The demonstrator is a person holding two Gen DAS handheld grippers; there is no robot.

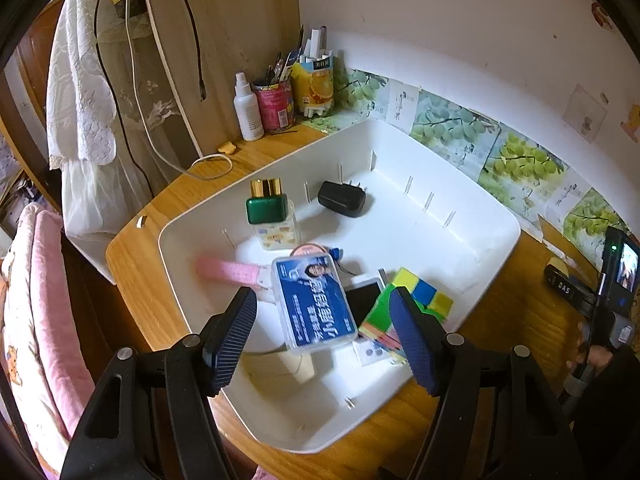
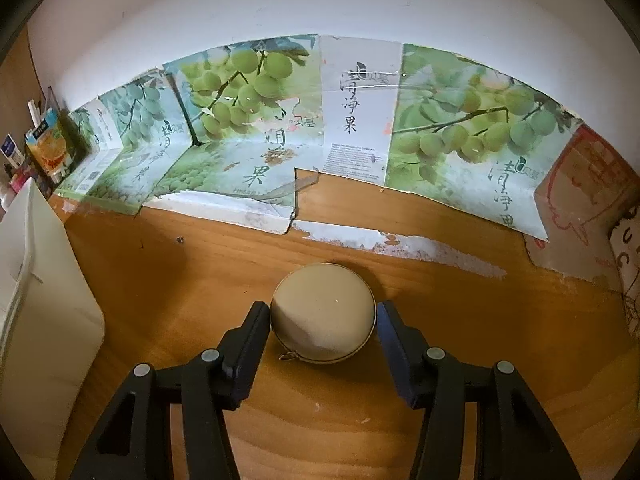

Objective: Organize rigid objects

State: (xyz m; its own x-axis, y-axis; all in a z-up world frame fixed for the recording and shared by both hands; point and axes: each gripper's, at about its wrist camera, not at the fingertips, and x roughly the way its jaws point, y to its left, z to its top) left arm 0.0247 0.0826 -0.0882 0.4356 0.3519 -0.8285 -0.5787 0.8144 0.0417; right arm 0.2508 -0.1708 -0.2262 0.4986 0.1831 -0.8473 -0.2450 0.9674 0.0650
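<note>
In the left wrist view a white bin (image 1: 496, 248) on the wooden desk holds a clear case with a blue label (image 1: 314, 300), a coloured cube (image 1: 420, 300), a phone (image 1: 362, 298), a pink strap (image 1: 232, 272), a green-capped bottle (image 1: 272, 216) and a black charger (image 1: 342, 199). My left gripper (image 1: 322, 312) is open above the blue-label case, holding nothing. In the right wrist view a round beige zip case (image 2: 323, 314) lies on the desk. My right gripper (image 2: 323, 320) is open, its fingers on either side of the round case, close to its rim.
Pen cups and a spray bottle (image 1: 248, 106) stand at the desk's back left corner. A white cable (image 1: 208, 162) lies left of the bin. Grape-print cardboard (image 2: 256, 120) lines the wall. The bin's side (image 2: 36, 280) is left of the right gripper.
</note>
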